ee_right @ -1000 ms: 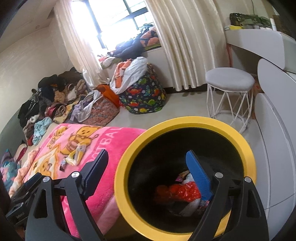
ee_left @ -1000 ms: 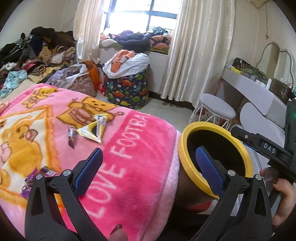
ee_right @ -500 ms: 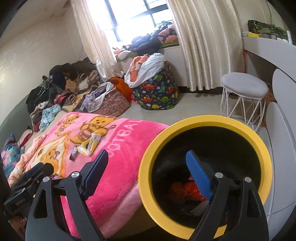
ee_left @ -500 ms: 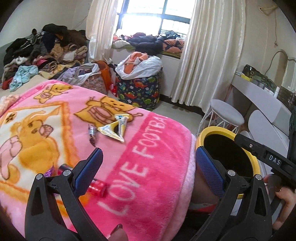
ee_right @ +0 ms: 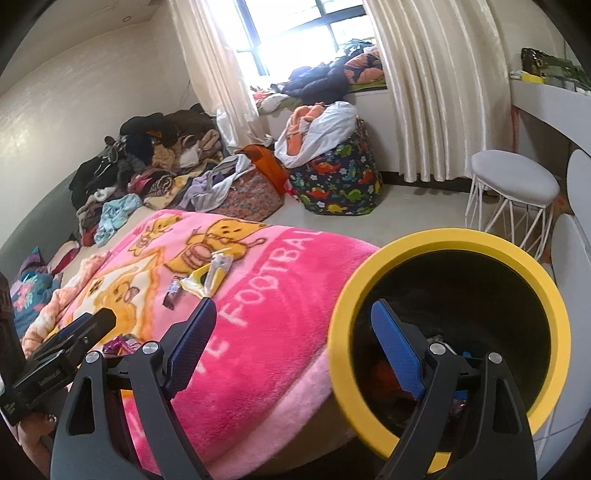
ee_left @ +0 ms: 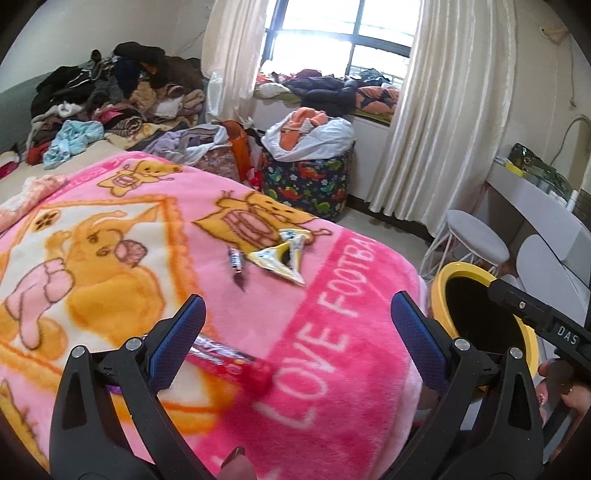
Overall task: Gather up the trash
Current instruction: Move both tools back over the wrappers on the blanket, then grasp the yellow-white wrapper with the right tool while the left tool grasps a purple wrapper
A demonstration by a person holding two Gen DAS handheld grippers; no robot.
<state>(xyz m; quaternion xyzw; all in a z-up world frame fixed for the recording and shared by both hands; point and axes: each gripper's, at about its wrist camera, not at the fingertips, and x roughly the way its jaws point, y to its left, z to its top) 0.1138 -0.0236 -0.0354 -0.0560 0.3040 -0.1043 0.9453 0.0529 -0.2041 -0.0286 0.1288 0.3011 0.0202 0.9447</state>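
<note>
Your left hand-held gripper (ee_left: 293, 332) is wide open with nothing in it, and it hangs over the pink blanket (ee_left: 332, 295) on the bed. Right under it, close to you, lies a shiny red and purple wrapper (ee_left: 229, 356), a bit blurry. Your right hand-held gripper (ee_right: 291, 347) is wide open and empty too, with one finger over the blanket and the other over the mouth of the yellow bin (ee_right: 447, 240) beside the bed. Down in the bin you can see some red and other bits of trash (ee_right: 388, 373), so I think part of the job is done. A little farther up the blanket lie a small dark candy wrapper (ee_left: 236, 264) and, just beside it, a yellow and silver wrapper (ee_left: 284, 258). Those three pieces are left to pick up, as far as I can see. Far back are heaps of clothes (ee_left: 122, 92) and a window (ee_left: 347, 33).
</note>
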